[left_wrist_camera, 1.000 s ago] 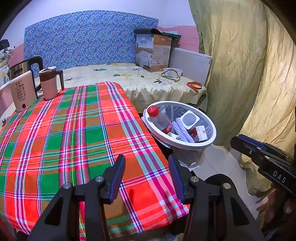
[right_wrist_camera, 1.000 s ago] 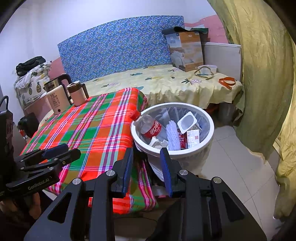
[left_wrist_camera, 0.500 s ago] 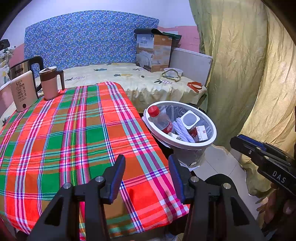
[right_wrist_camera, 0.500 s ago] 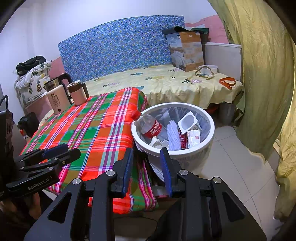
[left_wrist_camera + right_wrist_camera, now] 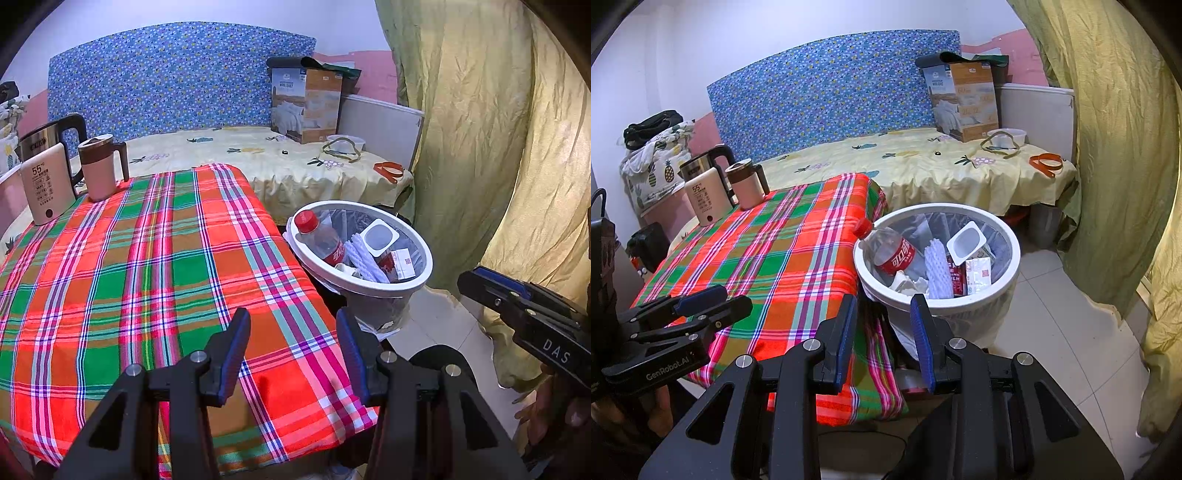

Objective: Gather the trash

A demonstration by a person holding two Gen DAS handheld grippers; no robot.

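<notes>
Both tongs (image 5: 291, 345) (image 5: 884, 330) gape empty; one bin (image 5: 1012, 266), one bottle (image 5: 892, 253).

Bright, even indoor light in both views, colours vivid and detail sharp. Strong fisheye bending toward the edges, black corners all round. Warm daylight glowing through the curtain (image 5: 480, 147) on the right. Soft shadows under the hand-held gripper (image 5: 291, 350) on the plaid cloth (image 5: 147, 266). No motion blur.

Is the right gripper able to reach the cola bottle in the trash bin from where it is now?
Probably yes. The right gripper is open and empty, just in front of the white trash bin. The cola bottle leans against the near-left rim, neck up, with nothing covering it.
</notes>
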